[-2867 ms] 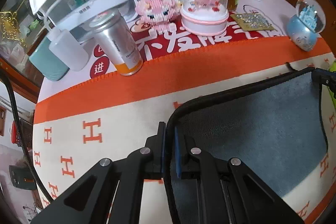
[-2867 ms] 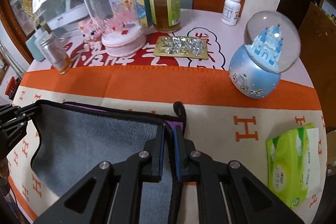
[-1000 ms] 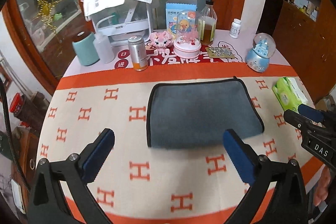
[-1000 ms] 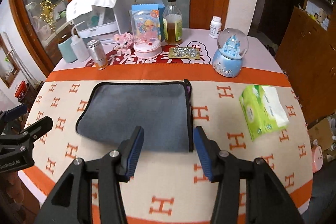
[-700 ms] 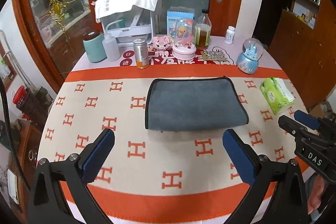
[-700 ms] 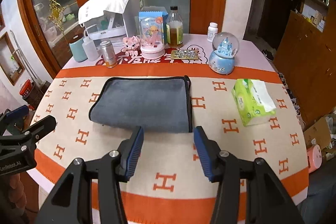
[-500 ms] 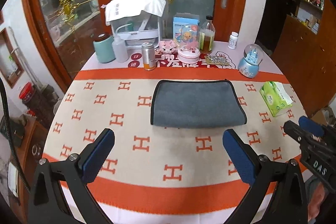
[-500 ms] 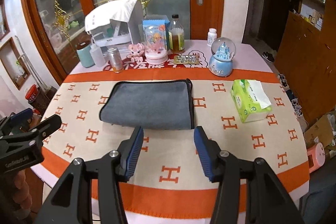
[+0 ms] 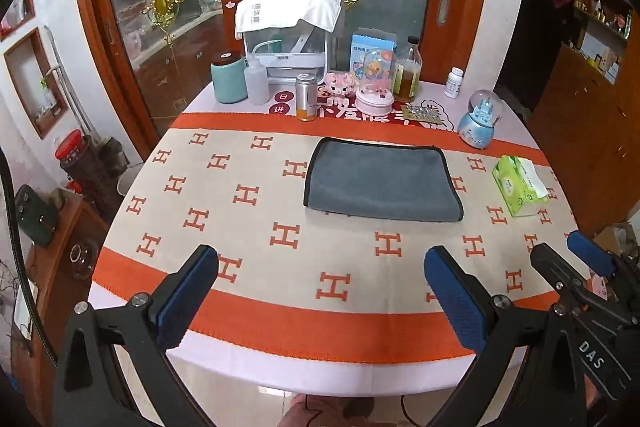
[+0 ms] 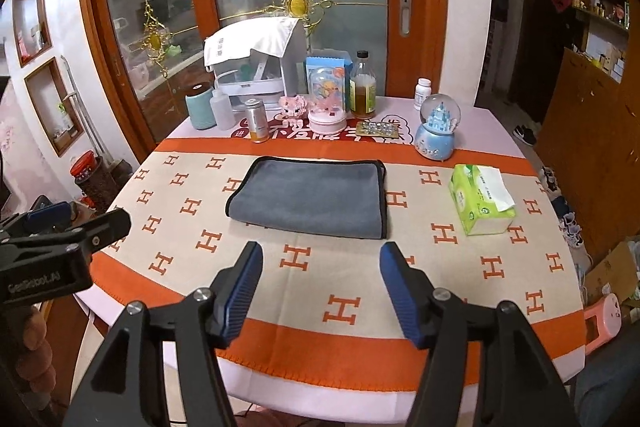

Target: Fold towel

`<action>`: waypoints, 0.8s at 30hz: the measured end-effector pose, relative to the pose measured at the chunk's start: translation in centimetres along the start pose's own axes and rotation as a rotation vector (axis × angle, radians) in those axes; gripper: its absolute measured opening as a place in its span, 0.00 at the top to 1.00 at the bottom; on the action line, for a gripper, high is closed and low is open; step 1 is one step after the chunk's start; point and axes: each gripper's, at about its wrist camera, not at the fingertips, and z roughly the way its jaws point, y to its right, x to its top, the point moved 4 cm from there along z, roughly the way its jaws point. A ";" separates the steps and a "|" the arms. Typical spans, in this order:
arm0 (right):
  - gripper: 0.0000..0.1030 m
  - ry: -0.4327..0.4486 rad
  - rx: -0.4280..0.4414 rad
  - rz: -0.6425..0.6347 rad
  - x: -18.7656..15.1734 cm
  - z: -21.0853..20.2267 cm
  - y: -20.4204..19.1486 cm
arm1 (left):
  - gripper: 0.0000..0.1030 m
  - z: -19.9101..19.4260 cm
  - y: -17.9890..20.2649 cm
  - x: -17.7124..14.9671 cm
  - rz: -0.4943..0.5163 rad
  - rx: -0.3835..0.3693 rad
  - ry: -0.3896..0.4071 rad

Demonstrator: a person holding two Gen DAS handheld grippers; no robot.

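While both grippers hang back from the round table, the grey plush towel lies folded into a flat rectangle with black piping, mid-cloth on the woven cream-and-orange tablecloth. The left gripper has its ribbed blue pads spread wide; the right gripper is parted too. A soft green tissue pack sits at the towel's three o'clock, well apart.
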 end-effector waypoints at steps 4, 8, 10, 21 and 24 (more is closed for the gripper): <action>0.41 -0.014 -0.010 0.010 -0.4 0.3 0.2 | 0.01 0.0 0.5 -0.5 0.019 0.012 0.003; 0.41 -0.029 -0.019 0.015 -0.6 0.4 0.0 | 0.01 0.7 0.9 -0.7 0.039 0.004 -0.015; 0.41 -0.031 -0.026 0.017 -0.6 0.2 -0.1 | 0.01 1.1 1.0 -0.7 0.043 -0.008 -0.031; 0.41 -0.042 -0.065 0.061 -0.8 0.1 0.1 | 0.01 2.2 1.2 -0.9 0.047 -0.038 -0.067; 0.41 -0.042 -0.069 0.077 -0.9 0.1 0.3 | 0.01 2.4 1.2 -0.8 0.044 -0.040 -0.072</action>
